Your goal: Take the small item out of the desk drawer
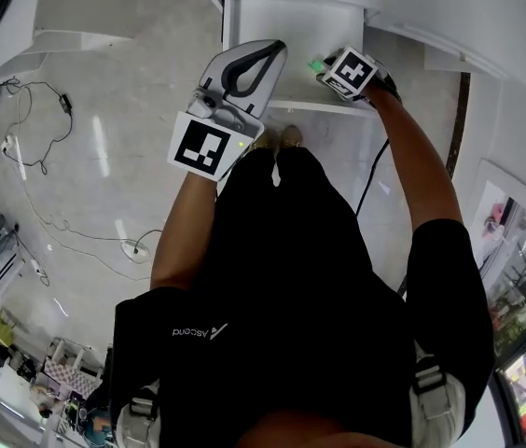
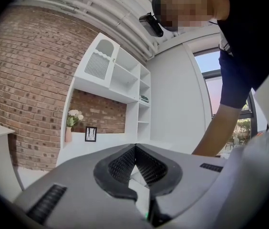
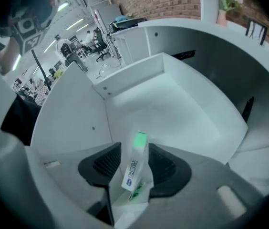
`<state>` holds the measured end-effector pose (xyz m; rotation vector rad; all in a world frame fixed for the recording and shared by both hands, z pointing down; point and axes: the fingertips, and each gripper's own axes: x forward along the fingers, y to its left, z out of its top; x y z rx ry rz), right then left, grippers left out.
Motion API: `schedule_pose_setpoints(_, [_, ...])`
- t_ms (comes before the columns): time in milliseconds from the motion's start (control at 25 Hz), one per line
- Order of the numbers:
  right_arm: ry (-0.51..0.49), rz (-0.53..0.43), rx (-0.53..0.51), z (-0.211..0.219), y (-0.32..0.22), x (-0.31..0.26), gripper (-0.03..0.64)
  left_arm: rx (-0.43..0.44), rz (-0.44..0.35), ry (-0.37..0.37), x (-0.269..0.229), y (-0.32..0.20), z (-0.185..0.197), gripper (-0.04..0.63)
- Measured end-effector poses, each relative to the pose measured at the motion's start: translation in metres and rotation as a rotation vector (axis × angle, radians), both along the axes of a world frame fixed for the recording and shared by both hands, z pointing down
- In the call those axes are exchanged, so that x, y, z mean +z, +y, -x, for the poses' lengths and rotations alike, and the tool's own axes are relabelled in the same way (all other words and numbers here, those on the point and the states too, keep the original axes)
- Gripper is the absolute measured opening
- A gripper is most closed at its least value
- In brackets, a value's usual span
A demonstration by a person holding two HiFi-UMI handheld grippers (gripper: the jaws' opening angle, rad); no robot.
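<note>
White inside and out, the one open drawer (image 3: 182, 99) lies beneath the right gripper (image 3: 134, 152), whose two jaws stand wide apart. One small tube (image 3: 134, 165), white with a green cap, sits tilted between them, its cap end pointing out over the drawer. There seems to be a gap at the left pad, though blur makes contact hard to judge. The left gripper (image 2: 135, 149) faces a wall of shelves, with its two jaws closed tip to tip and nothing between them.

Bright, even light; streaky glare on glossy floor (image 1: 103, 147). Gripper views: heavy fisheye, black corners. Item (image 3: 135, 162) slightly blurred.
</note>
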<state>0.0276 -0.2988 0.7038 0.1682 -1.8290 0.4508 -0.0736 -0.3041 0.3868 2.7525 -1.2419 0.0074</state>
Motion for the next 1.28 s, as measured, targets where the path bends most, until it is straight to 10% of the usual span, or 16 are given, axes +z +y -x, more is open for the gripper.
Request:
schedule_pose_setpoints(600, [0.142, 0.054, -0.076, -0.004, 0.006, 0.046, 0.132, -0.060, 0.042, -0.021, 0.026, 0.001, 0.014, -0.002])
schedule_pose_setpoints(1280, [-0.066, -0.093, 0.097, 0.003, -0.011, -0.032, 0.097, 0.015, 0.025, -0.009, 0.014, 0.016, 0.001, -0.002])
